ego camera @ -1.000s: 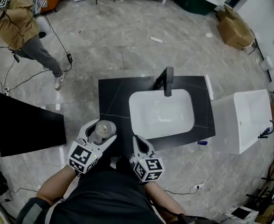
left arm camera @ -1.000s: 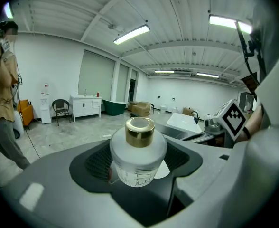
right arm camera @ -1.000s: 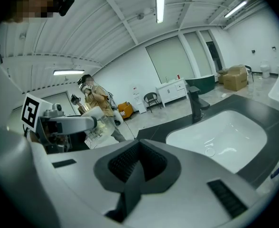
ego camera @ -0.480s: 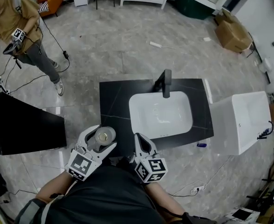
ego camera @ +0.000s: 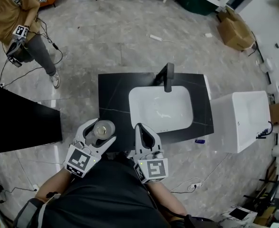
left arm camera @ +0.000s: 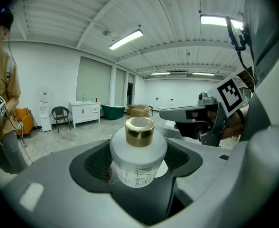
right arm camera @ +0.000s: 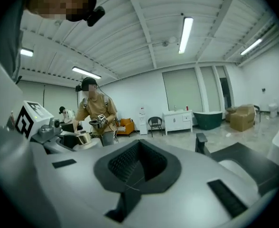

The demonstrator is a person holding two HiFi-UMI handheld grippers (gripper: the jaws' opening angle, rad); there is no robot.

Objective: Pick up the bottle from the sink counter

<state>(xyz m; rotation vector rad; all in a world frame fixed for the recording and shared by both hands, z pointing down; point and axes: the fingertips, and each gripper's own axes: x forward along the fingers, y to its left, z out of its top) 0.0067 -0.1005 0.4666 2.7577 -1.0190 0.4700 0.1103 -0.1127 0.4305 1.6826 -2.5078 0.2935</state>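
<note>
A frosted glass bottle (ego camera: 102,129) with a gold cap is held upright between the jaws of my left gripper (ego camera: 99,130), above the front left corner of the black sink counter (ego camera: 112,97). In the left gripper view the bottle (left arm camera: 138,156) fills the hollow between the pads, and the left gripper (left arm camera: 139,170) is shut on it. My right gripper (ego camera: 141,129) hovers at the counter's front edge beside the white basin (ego camera: 161,109). The right gripper (right arm camera: 138,164) has its jaws together with nothing between them.
A black faucet (ego camera: 168,77) stands behind the basin. A white cabinet (ego camera: 244,120) is to the right and a black unit (ego camera: 21,122) to the left. A person (ego camera: 13,13) with grippers stands far left on the marble floor. Cardboard boxes (ego camera: 234,30) lie at the back right.
The bottle stays gripped in my left gripper, which has shifted only slightly. The right gripper holds its place. The person at the back left has moved.
</note>
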